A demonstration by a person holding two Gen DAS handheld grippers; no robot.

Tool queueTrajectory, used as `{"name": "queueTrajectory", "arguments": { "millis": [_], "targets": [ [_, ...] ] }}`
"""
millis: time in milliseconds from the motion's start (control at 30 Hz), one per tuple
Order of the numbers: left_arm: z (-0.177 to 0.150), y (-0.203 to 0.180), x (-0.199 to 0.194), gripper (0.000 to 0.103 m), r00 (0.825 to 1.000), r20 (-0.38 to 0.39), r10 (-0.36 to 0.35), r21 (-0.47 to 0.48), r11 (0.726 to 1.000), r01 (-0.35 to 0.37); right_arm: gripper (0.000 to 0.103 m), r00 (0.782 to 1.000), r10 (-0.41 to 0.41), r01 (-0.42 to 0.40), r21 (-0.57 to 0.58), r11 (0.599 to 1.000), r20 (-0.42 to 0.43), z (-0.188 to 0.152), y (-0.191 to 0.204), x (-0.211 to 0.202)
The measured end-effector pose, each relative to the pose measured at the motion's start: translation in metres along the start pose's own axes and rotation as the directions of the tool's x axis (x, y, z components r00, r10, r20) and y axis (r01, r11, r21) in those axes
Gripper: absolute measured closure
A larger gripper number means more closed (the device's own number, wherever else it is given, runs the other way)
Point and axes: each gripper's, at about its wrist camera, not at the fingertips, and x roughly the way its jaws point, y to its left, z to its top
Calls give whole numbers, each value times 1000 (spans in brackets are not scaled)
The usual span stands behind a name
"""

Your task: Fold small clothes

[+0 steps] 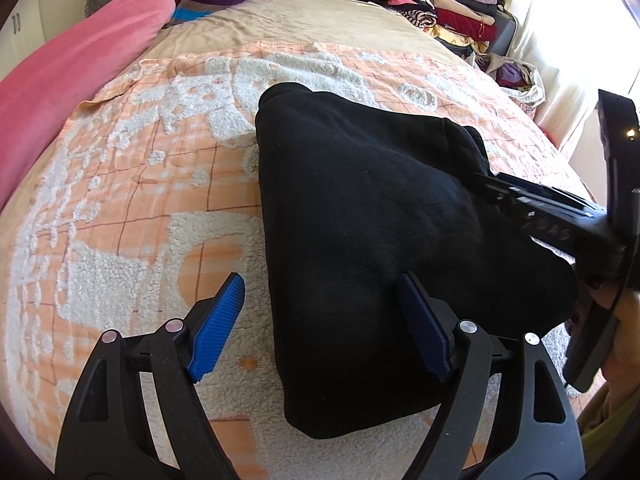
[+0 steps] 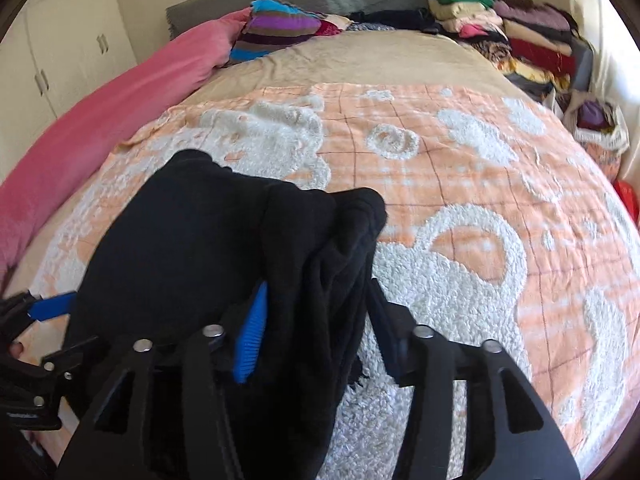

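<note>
While spread over the bed (image 1: 120,184) w/ its orange blanket, folded black garment (image 1: 360,208) near front edge, long axis running front to back. Left tongs (image 1: 320,320) apart, straddling its near left edge, no grip. Right tongs (image 2: 316,328) apart too, bunched right-side fold loose between pads; nearer for next tuck, probably.

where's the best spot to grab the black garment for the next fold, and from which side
Grip the bunched, ridged edge of the black garment, coming from the near side, low along the bed cover. That edge stands up in thick folds, so pads can close around it; the rest lies broad and flat. The right hand-held gripper already straddles it, though whether its pads press is unclear.
</note>
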Motion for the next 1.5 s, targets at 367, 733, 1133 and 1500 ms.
{"name": "queueTrajectory", "arguments": {
  "millis": [367, 733, 1133, 1500],
  "targets": [
    [2, 3, 1, 23, 1000, -1, -8, -9, 1000, 8, 13, 962, 266, -242, 243, 939, -70, -2, -31, 10],
    [10, 19, 26, 13, 990, -35, -137, -108, 985, 132, 29, 922, 376, -351, 207, 913, -97, -6, -15, 37],
    [20, 12, 33, 44, 963, -8, -271, -191, 945, 264, 39, 887, 460, -444, 192, 875, -44, -1, -9, 33],
    [23, 6, 3, 48, 966, 19, -257, -162, 953, 257, 40, 885, 463, -453, 136, 881, -55, 15, 13, 10]
  ]
}}
